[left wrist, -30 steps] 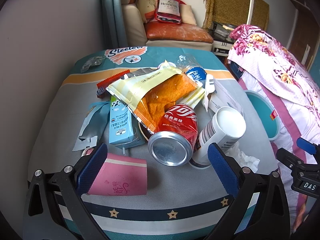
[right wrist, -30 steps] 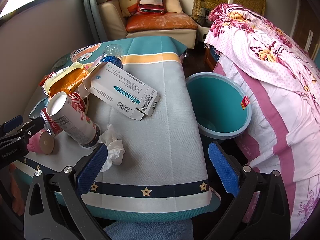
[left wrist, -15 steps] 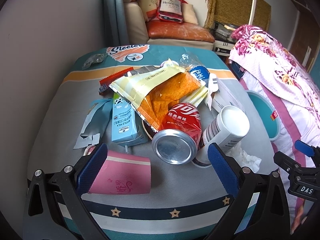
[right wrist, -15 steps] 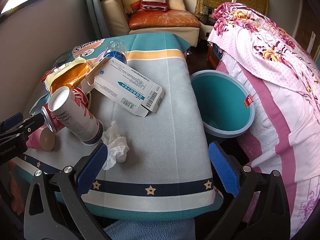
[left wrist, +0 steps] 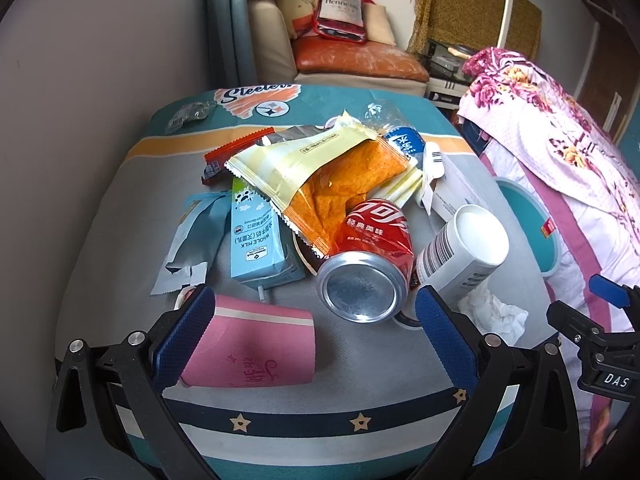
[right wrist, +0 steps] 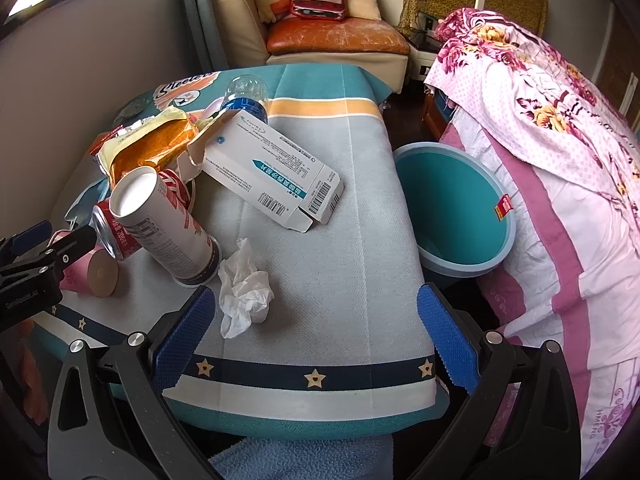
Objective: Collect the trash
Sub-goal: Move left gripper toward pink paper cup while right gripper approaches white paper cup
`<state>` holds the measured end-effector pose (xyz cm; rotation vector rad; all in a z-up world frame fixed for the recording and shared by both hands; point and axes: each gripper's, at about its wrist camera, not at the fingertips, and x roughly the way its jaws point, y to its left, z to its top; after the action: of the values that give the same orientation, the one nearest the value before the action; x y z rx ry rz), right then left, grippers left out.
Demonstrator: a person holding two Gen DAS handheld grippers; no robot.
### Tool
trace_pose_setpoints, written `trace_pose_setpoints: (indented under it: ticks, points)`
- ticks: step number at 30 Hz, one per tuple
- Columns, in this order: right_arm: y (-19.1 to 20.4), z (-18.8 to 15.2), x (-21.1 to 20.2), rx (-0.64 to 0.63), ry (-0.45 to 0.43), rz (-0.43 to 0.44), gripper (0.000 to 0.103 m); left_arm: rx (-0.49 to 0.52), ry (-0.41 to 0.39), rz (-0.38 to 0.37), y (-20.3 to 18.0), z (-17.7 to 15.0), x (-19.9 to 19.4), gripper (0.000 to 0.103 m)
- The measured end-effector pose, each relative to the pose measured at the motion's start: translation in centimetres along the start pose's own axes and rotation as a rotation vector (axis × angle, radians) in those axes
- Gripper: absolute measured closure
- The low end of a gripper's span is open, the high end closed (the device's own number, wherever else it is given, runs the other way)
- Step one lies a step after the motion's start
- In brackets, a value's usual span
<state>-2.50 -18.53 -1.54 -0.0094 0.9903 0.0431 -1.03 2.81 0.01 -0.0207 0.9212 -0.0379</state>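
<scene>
Trash lies on a cloth-covered table. In the left wrist view a pink paper cup lies on its side between my fingers, with a red can, a white tall cup, a blue milk carton and an orange snack bag beyond. My left gripper is open over the near edge. In the right wrist view a crumpled tissue lies by my left finger, past it a white medicine box. My right gripper is open and empty. A teal bin stands right of the table.
A flowered pink bedspread drapes close on the right, hemming in the bin. A plastic bottle lies at the far side of the pile. A sofa stands behind the table and a grey wall on the left.
Both grippers have moved slightly forward and closer to the table; the trash looms a little larger. Nothing on the table has moved and both stay open.
</scene>
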Motion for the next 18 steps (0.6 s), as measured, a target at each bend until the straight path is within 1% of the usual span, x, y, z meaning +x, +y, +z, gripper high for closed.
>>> trace_pose_setpoints:
  ticks: [5, 8, 11, 16, 18]
  points:
    - [1.1, 0.2, -0.1, -0.028, 0.005, 0.009, 0.006, 0.009, -0.001, -0.002, 0.4, 0.0, -0.1, 0.003]
    - [2.0, 0.5, -0.1, -0.048, 0.010, 0.020, 0.006, 0.034, -0.013, 0.006, 1.5, 0.4, -0.3, 0.003]
    - [3.1, 0.9, -0.1, -0.077, 0.013, 0.039, 0.006, 0.070, -0.024, 0.013, 2.8, 0.5, -0.6, 0.003]
    - [5.9, 2.0, 0.6, -0.133, 0.020, 0.111, 0.006, 0.151, 0.004, -0.044, 5.1, 0.2, -0.3, 0.003]
    - [7.1, 2.5, 1.1, -0.154, 0.018, 0.129, 0.006, 0.205, 0.008, -0.047, 5.8, -0.1, -0.3, 0.003]
